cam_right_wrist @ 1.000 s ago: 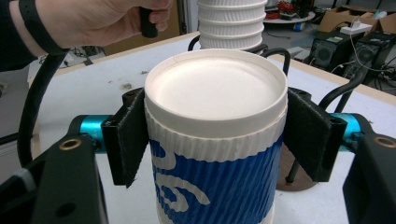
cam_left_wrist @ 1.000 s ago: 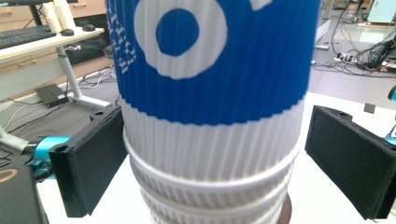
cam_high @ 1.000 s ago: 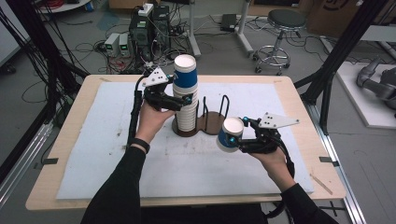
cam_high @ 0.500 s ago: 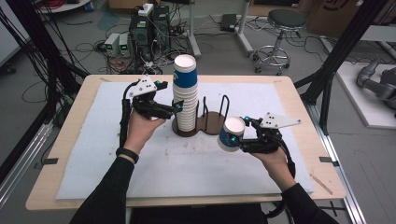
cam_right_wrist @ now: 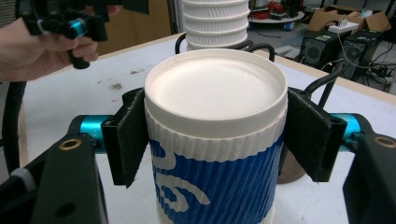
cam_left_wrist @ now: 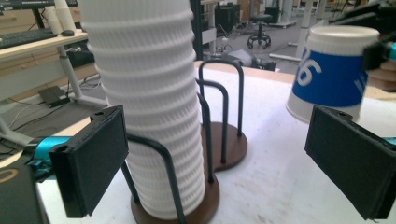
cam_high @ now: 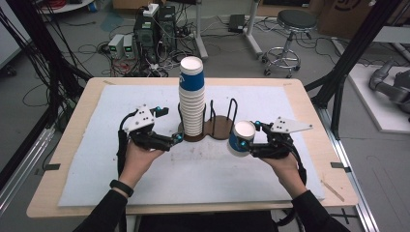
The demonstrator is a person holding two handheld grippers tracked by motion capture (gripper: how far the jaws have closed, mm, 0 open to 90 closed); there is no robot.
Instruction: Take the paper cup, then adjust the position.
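right gripper (cam_high: 247, 144) pinched the inverted blue paper cup (cam_high: 240, 139) mid-wall, held off the mat right of the cup stack (cam_high: 192, 99) | left gripper (cam_high: 170, 126) spread, empty | cup looked light, thin-walled, crushable — gentle squeeze on the ribbed sleeve best

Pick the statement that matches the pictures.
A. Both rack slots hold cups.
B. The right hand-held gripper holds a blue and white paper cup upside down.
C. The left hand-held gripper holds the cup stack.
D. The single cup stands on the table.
B: the right hand-held gripper has its jaws closed on the paper cup, whose flat base faces up.
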